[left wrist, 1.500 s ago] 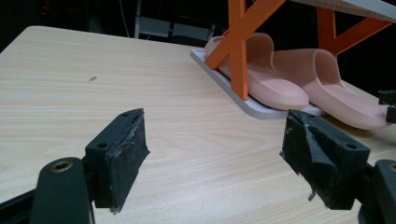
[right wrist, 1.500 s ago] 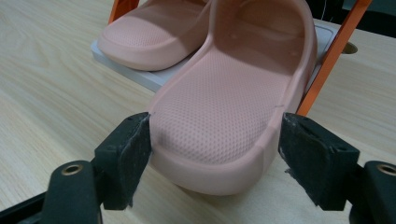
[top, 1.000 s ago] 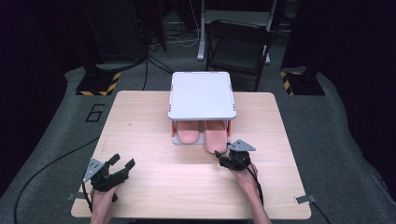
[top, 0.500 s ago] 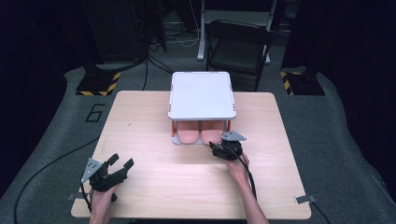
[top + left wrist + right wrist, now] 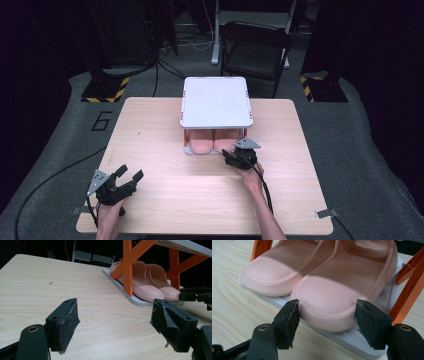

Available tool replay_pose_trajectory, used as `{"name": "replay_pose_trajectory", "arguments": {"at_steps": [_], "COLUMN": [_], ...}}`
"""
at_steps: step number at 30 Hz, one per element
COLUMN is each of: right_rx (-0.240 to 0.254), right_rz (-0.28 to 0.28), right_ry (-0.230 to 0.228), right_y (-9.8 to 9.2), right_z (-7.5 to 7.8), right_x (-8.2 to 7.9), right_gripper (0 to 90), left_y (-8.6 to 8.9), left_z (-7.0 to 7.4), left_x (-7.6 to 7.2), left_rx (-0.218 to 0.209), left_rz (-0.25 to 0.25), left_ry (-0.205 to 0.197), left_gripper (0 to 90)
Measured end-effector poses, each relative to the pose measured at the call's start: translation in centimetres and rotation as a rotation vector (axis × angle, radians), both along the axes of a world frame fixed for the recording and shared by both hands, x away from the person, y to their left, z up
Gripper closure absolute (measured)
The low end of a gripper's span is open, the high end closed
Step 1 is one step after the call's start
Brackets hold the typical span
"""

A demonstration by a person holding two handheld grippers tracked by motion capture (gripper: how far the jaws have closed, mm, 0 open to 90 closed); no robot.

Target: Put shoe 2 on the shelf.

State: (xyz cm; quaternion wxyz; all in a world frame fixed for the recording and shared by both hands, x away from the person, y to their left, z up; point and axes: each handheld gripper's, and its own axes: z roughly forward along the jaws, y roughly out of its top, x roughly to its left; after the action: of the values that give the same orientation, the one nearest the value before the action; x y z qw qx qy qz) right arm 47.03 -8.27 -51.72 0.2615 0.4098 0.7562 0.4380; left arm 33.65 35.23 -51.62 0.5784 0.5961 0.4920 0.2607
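Observation:
Two pink slippers lie side by side on the lower white shelf (image 5: 352,340) of a small rack with orange legs (image 5: 409,295). My right gripper (image 5: 327,315) is open at the near end of the right slipper (image 5: 337,290), one pad close on each side of it. The left slipper (image 5: 274,275) lies beside it. From above, the right gripper (image 5: 229,154) sits at the rack's front right, by the right slipper (image 5: 225,144). My left gripper (image 5: 129,174) rests open near the table's front left corner; its jaws (image 5: 115,325) hold nothing.
The rack's white top shelf (image 5: 216,101) covers most of the slippers from above. A black chair (image 5: 257,47) stands behind the wooden table (image 5: 150,130). The left gripper view shows the rack's orange cross brace (image 5: 128,260) and the right gripper (image 5: 197,296) at far right.
The right gripper has moved forward and a little left, up to the right slipper's near end. The left gripper has stayed put.

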Motion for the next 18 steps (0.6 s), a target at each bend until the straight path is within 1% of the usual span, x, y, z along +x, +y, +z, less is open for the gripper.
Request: {"name": "replay_pose_trajectory", "arguments": {"at_steps": [1, 2, 4, 5, 6, 7, 9, 10, 11, 12, 13, 14, 16, 17, 18], "right_rx": [0.011, 0.007, 0.008, -0.016, -0.017, -0.006, -0.009, 0.021, -0.010, 0.002, 0.008, 0.007, 0.032, 0.037, 0.043], "right_rz": [-0.008, -0.005, -0.007, 0.000, 0.003, -0.003, 0.003, -0.004, 0.001, -0.008, -0.015, -0.002, 0.001, 0.001, 0.001], "right_ry": [0.002, -0.006, -0.006, -0.002, -0.005, -0.006, -0.005, 0.003, -0.004, 0.005, 0.000, -0.011, -0.022, -0.036, -0.046], "right_y": [0.1, 0.1, 0.2, 0.0, 0.1, 0.1, 0.0, 0.2, 0.0, 0.1, 0.1, -0.1, -0.4, -0.6, -0.8], "right_z": [0.0, -0.1, -0.1, -0.1, -0.2, -0.2, -0.2, -0.1, -0.1, 0.0, 0.1, 0.3, 0.7, 1.0, 1.2], "right_x": [-0.1, 0.0, 0.0, 0.1, 0.2, 0.2, 0.3, 0.2, 0.2, 0.1, 0.0, -0.2, -0.8, -1.2, -1.5], "right_gripper": [35.9, 35.9, 35.7, 34.8, 34.3, 34.1, 33.9, 34.0, 34.0, 33.1, 30.9, 29.0, 25.9, 23.8, 22.2], "left_y": [0.0, 0.0, 0.0, 0.0, 0.0, 0.0, 0.1, 0.0, 0.0, 0.0, -0.1, -0.1, -0.3, -0.3, -0.4], "left_z": [0.0, 0.0, 0.0, 0.0, 0.0, 0.0, 0.0, 0.0, 0.0, 0.0, 0.0, -0.1, -0.1, -0.1, -0.1], "left_x": [0.0, 0.0, 0.0, 0.0, 0.0, 0.0, 0.0, 0.0, 0.0, 0.0, 0.1, 0.1, 0.2, 0.1, 0.2], "left_rx": [0.000, 0.001, 0.001, 0.001, 0.000, 0.000, -0.001, -0.001, -0.002, -0.001, 0.005, 0.004, 0.005, 0.011, 0.005], "left_rz": [0.000, -0.001, -0.001, -0.001, 0.000, -0.001, 0.001, -0.001, -0.001, -0.003, -0.003, -0.006, -0.008, -0.013, -0.010], "left_ry": [0.000, -0.001, -0.001, -0.001, -0.001, -0.001, -0.003, 0.000, 0.000, 0.002, 0.004, 0.000, -0.001, 0.009, -0.002], "left_gripper": [21.7, 21.7, 21.7, 21.7, 21.6, 21.7, 21.7, 21.7, 21.7, 21.7, 21.7, 21.7, 21.7, 21.7, 21.7]}}
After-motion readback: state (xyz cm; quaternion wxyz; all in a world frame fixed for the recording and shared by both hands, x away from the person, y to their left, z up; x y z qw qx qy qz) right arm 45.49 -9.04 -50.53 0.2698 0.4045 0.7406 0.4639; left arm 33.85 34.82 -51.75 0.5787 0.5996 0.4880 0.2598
